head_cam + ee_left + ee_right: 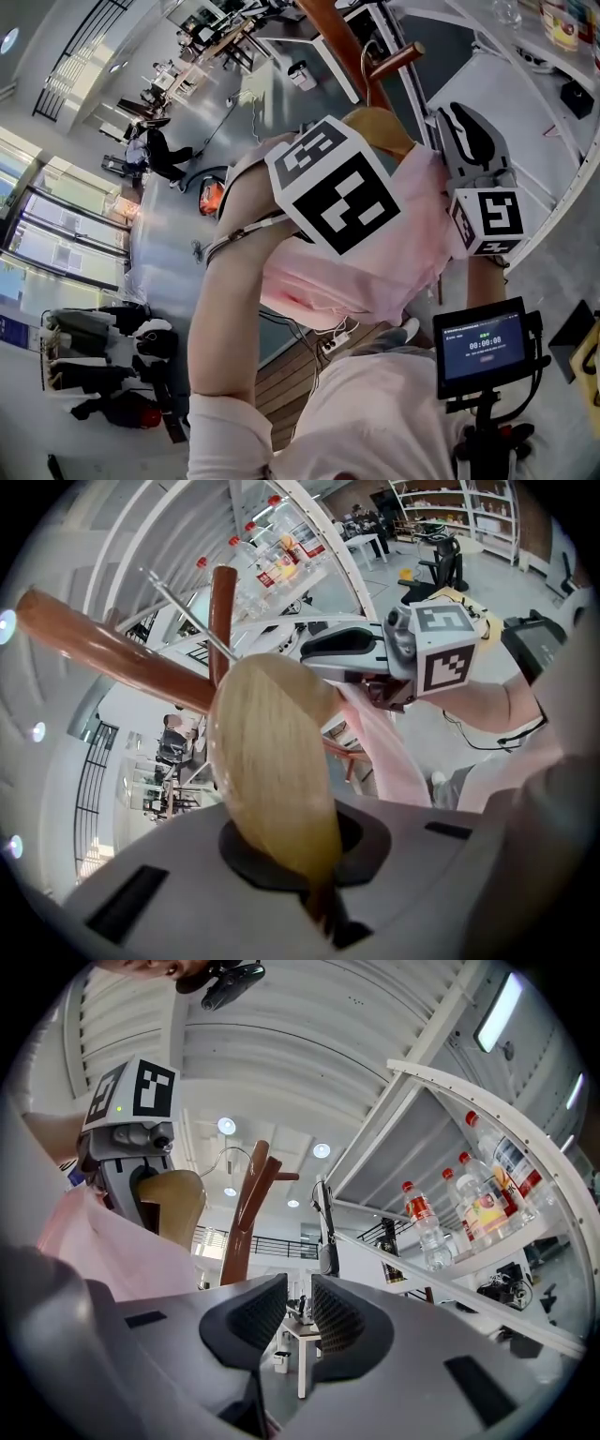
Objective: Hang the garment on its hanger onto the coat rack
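Observation:
My left gripper (337, 183) is shut on one shoulder end of a pale wooden hanger (277, 761); the wood fills its jaws. A pink garment (375, 272) hangs from the hanger (380, 127). The hanger's metal hook (187, 616) lies close by the brown wooden coat rack (103, 644), next to an upright peg (222, 602); whether it rests on a peg is unclear. My right gripper (298, 1312) is shut, nothing between its pads, and sits beside the garment's other shoulder (473, 150). From the right gripper view, the rack (248, 1204) rises behind the hanger (173, 1204).
A slanting white shelf frame with several bottles (469, 1204) stands right beside the rack, also seen in the left gripper view (281, 555). A small screen (480, 345) is mounted at my chest. A white table (525, 112) lies behind the right gripper.

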Demonstrator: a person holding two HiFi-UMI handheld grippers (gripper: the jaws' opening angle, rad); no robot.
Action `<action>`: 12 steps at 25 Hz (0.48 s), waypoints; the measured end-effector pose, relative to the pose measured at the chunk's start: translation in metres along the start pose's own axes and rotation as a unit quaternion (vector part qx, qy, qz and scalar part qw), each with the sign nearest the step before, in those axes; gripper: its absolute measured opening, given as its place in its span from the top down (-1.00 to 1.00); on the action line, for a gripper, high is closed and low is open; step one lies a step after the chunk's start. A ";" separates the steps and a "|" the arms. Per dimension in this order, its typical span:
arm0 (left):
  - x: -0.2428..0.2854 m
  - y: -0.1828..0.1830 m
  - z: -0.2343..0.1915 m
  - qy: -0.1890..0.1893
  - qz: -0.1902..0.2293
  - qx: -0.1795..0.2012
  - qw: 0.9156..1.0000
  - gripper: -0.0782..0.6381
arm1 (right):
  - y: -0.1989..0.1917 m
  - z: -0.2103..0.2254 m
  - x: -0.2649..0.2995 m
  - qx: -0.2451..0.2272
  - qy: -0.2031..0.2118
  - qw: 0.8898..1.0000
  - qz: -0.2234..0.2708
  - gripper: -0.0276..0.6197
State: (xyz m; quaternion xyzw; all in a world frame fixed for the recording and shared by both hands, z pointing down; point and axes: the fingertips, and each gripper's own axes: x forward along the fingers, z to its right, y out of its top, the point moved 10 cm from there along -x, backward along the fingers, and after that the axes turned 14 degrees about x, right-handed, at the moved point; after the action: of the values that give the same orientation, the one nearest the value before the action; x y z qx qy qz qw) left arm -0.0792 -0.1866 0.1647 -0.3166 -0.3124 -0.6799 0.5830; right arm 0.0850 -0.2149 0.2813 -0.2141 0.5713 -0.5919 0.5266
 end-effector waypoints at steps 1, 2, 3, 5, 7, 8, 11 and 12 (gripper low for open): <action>0.000 0.000 -0.001 -0.004 0.001 -0.004 1.000 0.77 | 0.001 0.000 0.001 0.001 0.000 1.000 0.001 0.65; -0.001 -0.001 -0.003 -0.007 0.000 -0.007 1.000 0.77 | 0.003 0.000 0.001 0.002 0.000 1.000 0.002 0.65; -0.003 -0.001 -0.004 -0.010 0.001 -0.009 1.000 0.77 | 0.004 0.000 0.002 0.003 0.001 1.000 0.003 0.65; -0.010 0.001 -0.003 -0.022 0.012 -0.004 1.000 0.77 | 0.007 -0.001 0.001 0.006 0.004 1.000 0.003 0.65; -0.018 0.003 0.000 -0.041 0.038 0.007 0.998 0.77 | 0.010 -0.002 0.000 0.009 0.006 1.000 0.006 0.65; -0.020 0.005 0.001 -0.050 0.050 0.010 0.997 0.77 | 0.012 -0.002 -0.001 0.009 0.006 1.000 0.008 0.65; -0.017 0.009 0.000 -0.072 0.069 0.004 0.995 0.77 | 0.012 0.001 -0.001 0.010 0.002 1.000 0.009 0.65; -0.014 0.011 0.000 -0.080 0.071 -0.001 0.994 0.77 | 0.012 0.003 -0.001 0.011 0.002 1.000 0.009 0.65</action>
State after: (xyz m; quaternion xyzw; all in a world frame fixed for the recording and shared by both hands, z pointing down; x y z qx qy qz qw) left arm -0.0668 -0.1795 0.1539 -0.3916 -0.3344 -0.6095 0.6027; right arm 0.0919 -0.2132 0.2716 -0.2025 0.5673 -0.5941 0.5331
